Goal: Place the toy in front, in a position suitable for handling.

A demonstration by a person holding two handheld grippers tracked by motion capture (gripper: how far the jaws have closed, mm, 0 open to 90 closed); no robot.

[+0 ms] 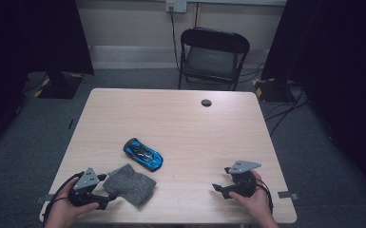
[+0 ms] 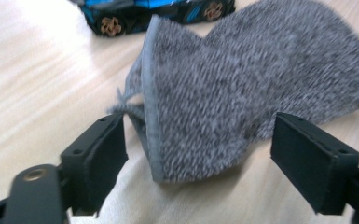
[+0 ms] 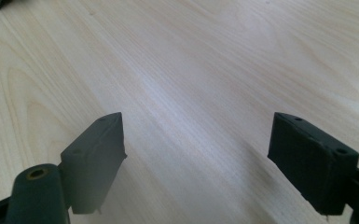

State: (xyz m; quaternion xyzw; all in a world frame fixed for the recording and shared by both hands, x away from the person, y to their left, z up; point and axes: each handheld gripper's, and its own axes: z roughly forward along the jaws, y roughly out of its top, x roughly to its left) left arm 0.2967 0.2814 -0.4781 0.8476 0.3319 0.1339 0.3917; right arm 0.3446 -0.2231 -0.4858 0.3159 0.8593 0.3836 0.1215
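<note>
A grey knitted cloth [image 1: 129, 184] lies crumpled near the table's front left, and its near corner [image 2: 242, 84] reaches in between the jaws of my left gripper [image 1: 107, 190]. In the left gripper view those jaws [image 2: 198, 140] stand wide on either side of the cloth, with neither pad pressing on it. A blue and black toy car [image 1: 143, 153] sits just beyond the cloth, its wheels visible at the top of the left gripper view [image 2: 154, 11]. At the front right, my right gripper [image 1: 221, 179] is open over bare wood [image 3: 198, 140], nothing between its jaws.
The light wooden table [image 1: 185, 123] has a round cable hole [image 1: 206, 102] near its far edge. A black folding chair [image 1: 213, 54] stands behind the table. Grey carpet and cables surround it.
</note>
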